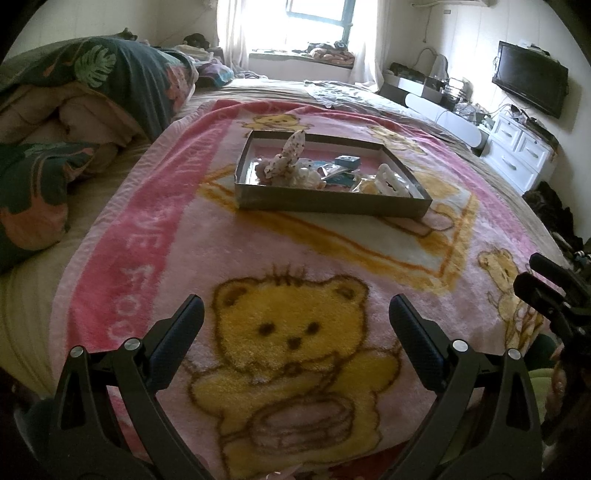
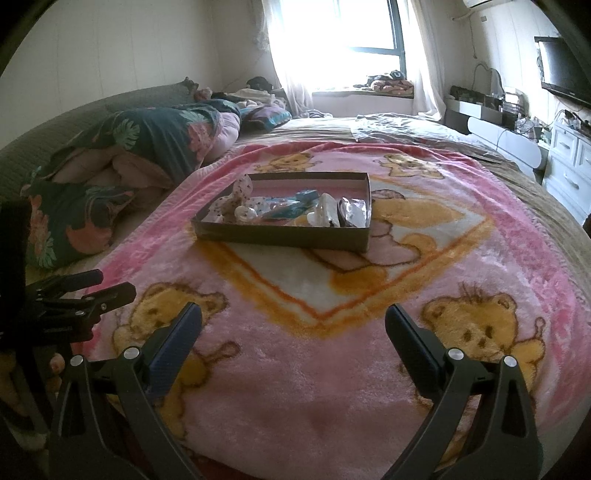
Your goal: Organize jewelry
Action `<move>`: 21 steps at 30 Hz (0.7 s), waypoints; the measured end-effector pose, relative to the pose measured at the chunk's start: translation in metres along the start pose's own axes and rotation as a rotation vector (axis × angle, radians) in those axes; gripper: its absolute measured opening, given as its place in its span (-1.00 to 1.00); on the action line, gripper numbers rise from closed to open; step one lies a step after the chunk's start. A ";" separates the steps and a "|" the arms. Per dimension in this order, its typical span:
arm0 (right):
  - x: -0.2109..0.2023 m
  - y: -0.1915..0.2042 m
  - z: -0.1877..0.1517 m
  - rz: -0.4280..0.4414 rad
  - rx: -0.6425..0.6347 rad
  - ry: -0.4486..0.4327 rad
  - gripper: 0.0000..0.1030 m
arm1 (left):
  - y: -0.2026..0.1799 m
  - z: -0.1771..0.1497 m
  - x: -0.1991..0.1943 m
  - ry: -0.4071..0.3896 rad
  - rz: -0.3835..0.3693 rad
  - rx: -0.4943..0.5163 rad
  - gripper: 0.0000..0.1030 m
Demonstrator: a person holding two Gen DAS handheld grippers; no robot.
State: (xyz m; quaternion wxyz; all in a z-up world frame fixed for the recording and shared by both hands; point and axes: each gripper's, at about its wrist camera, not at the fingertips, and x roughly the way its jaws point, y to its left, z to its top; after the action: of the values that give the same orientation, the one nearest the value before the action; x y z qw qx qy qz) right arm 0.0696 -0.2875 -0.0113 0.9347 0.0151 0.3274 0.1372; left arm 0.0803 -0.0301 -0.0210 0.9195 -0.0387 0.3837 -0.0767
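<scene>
A shallow grey cardboard tray [image 1: 332,204] sits on a pink teddy-bear blanket [image 1: 280,266] on a bed. It holds a spotted fabric hair bow [image 1: 286,158], a white hair claw [image 1: 391,181], small blue packets [image 1: 347,160] and clear bags. The tray also shows in the right wrist view [image 2: 280,234]. My left gripper [image 1: 295,317] is open and empty, well short of the tray. My right gripper [image 2: 293,321] is open and empty, also short of it. Each gripper shows at the edge of the other's view.
A folded floral quilt [image 1: 92,85] and pillows lie at the left of the bed. A bright window [image 2: 343,33] is at the back. A white dresser [image 1: 517,151] and a wall TV [image 1: 528,83] stand at the right.
</scene>
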 end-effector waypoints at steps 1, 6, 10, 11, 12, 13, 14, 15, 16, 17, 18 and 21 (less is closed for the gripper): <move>0.000 0.000 0.000 -0.001 -0.001 0.000 0.92 | 0.000 0.000 0.000 0.000 0.000 0.001 0.82; -0.002 0.001 0.001 -0.001 -0.001 -0.002 0.92 | 0.000 0.000 0.000 -0.002 0.002 0.001 0.82; -0.002 0.001 0.001 0.002 0.002 0.000 0.92 | 0.000 0.000 0.000 -0.001 0.002 0.002 0.82; -0.002 0.001 0.001 0.001 0.003 0.001 0.92 | 0.000 0.000 0.000 -0.001 0.003 0.004 0.82; -0.003 0.001 0.002 0.000 0.001 -0.001 0.92 | 0.000 0.000 0.000 0.000 0.002 0.002 0.82; -0.003 0.001 0.002 -0.001 -0.001 -0.002 0.92 | 0.000 0.000 0.000 0.001 0.001 0.000 0.82; -0.003 0.001 0.002 0.002 0.000 0.000 0.92 | 0.000 0.000 0.000 0.000 0.000 0.002 0.82; -0.003 0.001 0.002 0.002 0.000 -0.001 0.92 | 0.000 0.000 0.000 -0.002 0.004 0.002 0.82; -0.003 0.001 0.002 0.001 0.001 -0.001 0.92 | 0.000 0.000 -0.001 -0.002 0.004 0.003 0.82; -0.003 0.001 0.002 0.000 -0.001 -0.003 0.92 | 0.000 0.000 0.000 0.000 0.001 0.003 0.82; -0.004 0.000 0.003 -0.002 -0.001 -0.003 0.92 | 0.000 0.000 0.000 -0.001 0.001 0.001 0.82; -0.004 0.000 0.003 0.000 0.000 -0.004 0.92 | 0.000 0.000 0.000 -0.002 0.002 0.002 0.82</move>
State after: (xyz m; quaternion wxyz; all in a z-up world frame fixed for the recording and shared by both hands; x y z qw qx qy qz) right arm 0.0682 -0.2882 -0.0061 0.9353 0.0155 0.3258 0.1370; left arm 0.0803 -0.0301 -0.0205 0.9199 -0.0374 0.3828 -0.0762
